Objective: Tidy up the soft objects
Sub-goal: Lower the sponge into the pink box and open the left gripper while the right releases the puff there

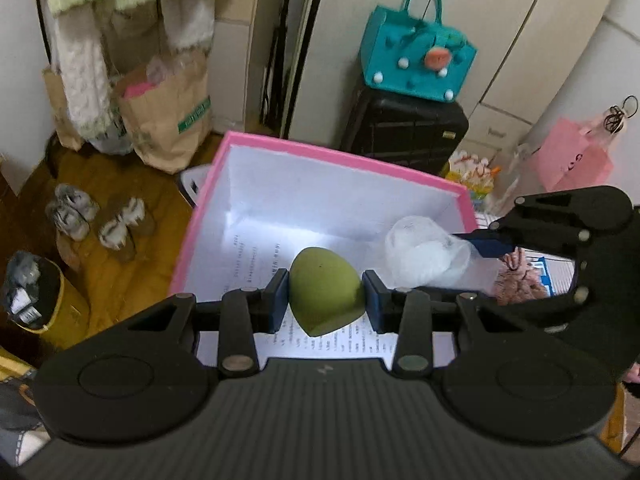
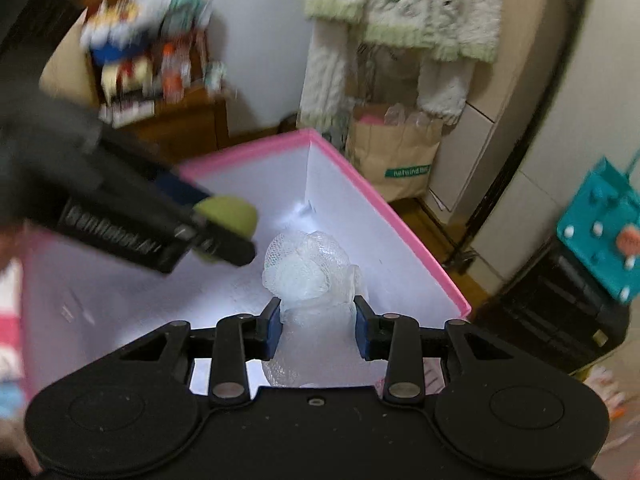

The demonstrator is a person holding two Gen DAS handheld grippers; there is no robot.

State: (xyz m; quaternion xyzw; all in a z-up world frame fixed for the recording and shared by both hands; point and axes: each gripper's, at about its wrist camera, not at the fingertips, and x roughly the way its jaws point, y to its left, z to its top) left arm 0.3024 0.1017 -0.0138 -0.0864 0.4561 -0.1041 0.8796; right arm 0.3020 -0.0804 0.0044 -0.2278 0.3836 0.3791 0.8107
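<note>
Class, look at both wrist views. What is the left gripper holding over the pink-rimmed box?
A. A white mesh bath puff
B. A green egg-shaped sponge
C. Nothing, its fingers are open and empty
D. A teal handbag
B. In the left wrist view the left gripper is shut on the green egg-shaped sponge above the pink-rimmed box; the white mesh puff sits in the right gripper.

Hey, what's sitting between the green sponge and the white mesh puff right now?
Nothing solid. In the left wrist view only one blue pad of the left gripper and bare white box interior separate the green sponge from the mesh puff.
</note>
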